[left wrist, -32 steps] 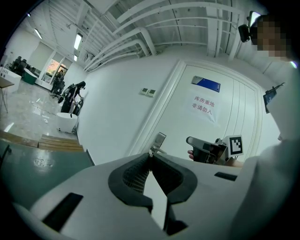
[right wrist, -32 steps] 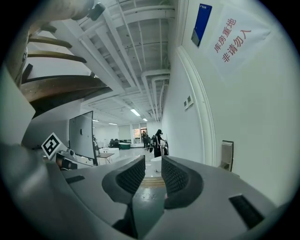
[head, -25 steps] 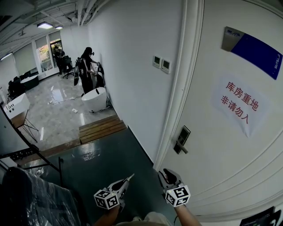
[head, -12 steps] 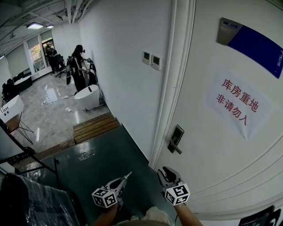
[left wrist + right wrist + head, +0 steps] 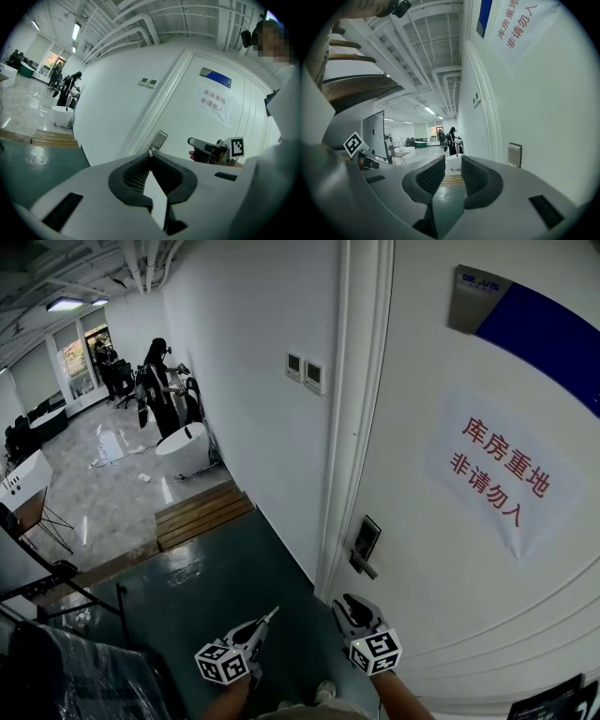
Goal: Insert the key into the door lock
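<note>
Moved nearer the door (image 5: 450, 615) over the last second. Brought the door lock (image 5: 364, 545) leftward in the head view and enlarged the paper notice (image 5: 492, 474). Kept both grippers low in that view, well apart from the door lock.

Left gripper (image 5: 263, 625): clenched on a slim metal piece projecting from the tips, judged to be the key (image 5: 273, 616), and aimed roughly toward the door lock. Right gripper (image 5: 349, 608): released, jaws apart, nothing between them.

Judged as approach only, with no insertion begun. Continue forward, then align the key with the keyhole. Cannot make out the keyhole at this range.

Legible writing:
- On the paper notice, in red, two lines: 库房重地 / 非请勿入.
- On the silver-and-blue plaque (image 5: 487, 310) above it: small pale print, too small to read.
</note>
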Action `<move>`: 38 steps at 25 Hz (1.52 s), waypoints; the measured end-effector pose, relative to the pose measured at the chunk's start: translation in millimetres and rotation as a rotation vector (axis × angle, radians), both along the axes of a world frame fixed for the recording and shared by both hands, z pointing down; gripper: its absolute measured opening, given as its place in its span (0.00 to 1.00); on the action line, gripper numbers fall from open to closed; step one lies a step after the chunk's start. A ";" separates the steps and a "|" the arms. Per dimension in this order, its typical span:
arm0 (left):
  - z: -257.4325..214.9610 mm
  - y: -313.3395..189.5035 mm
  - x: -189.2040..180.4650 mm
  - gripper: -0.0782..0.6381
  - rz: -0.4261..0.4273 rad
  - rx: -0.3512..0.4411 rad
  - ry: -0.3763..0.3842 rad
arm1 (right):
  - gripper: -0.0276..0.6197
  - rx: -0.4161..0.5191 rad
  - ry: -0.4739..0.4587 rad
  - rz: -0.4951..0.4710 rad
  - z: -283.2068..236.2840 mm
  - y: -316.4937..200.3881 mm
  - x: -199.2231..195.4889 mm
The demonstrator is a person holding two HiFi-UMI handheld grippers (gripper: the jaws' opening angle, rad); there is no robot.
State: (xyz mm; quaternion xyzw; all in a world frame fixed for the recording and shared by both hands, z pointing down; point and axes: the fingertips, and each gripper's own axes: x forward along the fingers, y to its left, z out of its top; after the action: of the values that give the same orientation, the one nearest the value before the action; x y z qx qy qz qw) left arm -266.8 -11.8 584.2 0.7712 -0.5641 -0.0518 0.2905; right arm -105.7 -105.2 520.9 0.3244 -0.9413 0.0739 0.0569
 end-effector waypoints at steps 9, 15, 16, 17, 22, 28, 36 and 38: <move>10.9 -18.6 17.7 0.15 0.012 -0.030 -0.012 | 0.19 -0.020 0.003 0.021 6.6 -22.2 26.5; 13.1 -34.6 31.0 0.15 0.019 -0.036 -0.021 | 0.19 -0.024 0.006 0.021 9.2 -31.7 42.1; 12.9 -37.6 33.6 0.15 0.020 -0.036 -0.023 | 0.19 -0.020 0.007 0.021 9.0 -33.6 45.1; 12.7 -40.5 36.2 0.15 0.020 -0.035 -0.024 | 0.19 -0.016 0.008 0.021 8.3 -35.3 48.0; 13.2 -54.0 49.2 0.15 0.017 -0.030 -0.024 | 0.19 -0.002 0.010 0.026 8.4 -45.2 63.4; 17.7 -64.2 66.7 0.15 0.023 -0.030 -0.027 | 0.19 -0.013 0.012 0.028 17.7 -51.8 80.7; 29.6 -67.2 79.5 0.15 0.035 -0.058 -0.025 | 0.19 -0.025 0.011 0.037 25.5 -59.2 92.4; 32.9 -68.5 79.9 0.15 0.040 -0.068 -0.025 | 0.19 -0.029 0.012 0.040 26.4 -59.8 93.2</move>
State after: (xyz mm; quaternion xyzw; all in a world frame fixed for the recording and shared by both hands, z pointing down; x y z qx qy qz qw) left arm -186.9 -80.3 617.1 0.7727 -0.5534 -0.0172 0.3104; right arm -12.6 -165.0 547.3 0.3427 -0.9331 0.0865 0.0659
